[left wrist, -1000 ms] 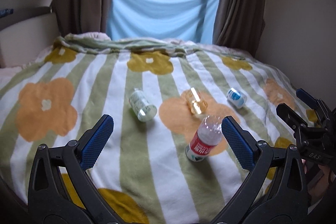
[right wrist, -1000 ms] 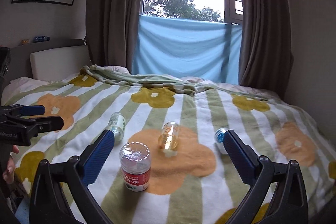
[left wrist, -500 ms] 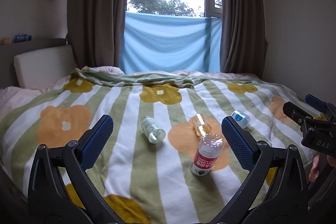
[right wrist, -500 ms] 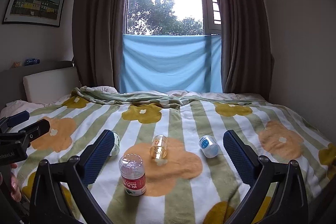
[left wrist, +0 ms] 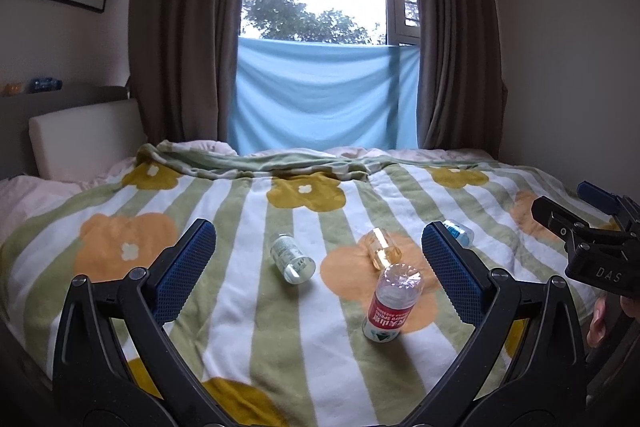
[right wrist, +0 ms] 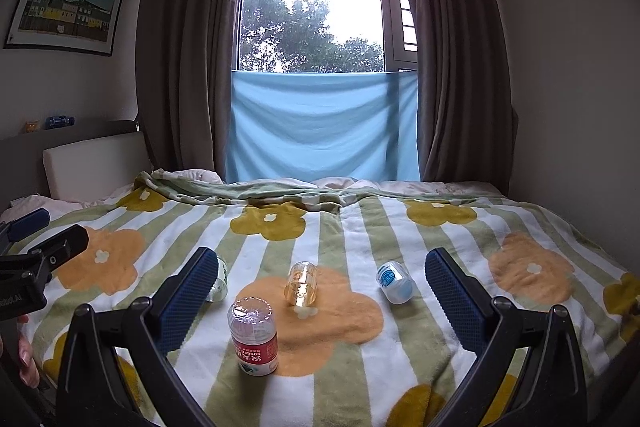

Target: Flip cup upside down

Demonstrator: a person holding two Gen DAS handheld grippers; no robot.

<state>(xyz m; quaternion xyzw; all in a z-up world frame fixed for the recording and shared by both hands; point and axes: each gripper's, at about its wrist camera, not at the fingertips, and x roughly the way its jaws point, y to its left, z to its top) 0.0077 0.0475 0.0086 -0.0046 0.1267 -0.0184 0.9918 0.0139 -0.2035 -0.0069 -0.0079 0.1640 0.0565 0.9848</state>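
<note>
A clear cup with a red label (left wrist: 390, 305) stands upside down on the striped flower blanket (left wrist: 240, 307); it also shows in the right wrist view (right wrist: 253, 335). My left gripper (left wrist: 318, 267) is open and empty, held back above the bed's near edge. My right gripper (right wrist: 318, 297) is open and empty, likewise back from the cups. An amber cup (right wrist: 301, 283) lies on its side behind the red-label cup. The right gripper shows at the right edge of the left wrist view (left wrist: 592, 227).
A green-labelled cup (left wrist: 291, 258) lies on its side at the left, partly hidden by a finger in the right wrist view. A blue-labelled cup (right wrist: 394, 281) lies on its side at the right. Curtains and a window stand behind the bed; a headboard cushion (right wrist: 94, 167) is far left.
Both grippers have pulled back and tilted up, so the cups look smaller and lower and more of the window shows. The cups have not moved.
</note>
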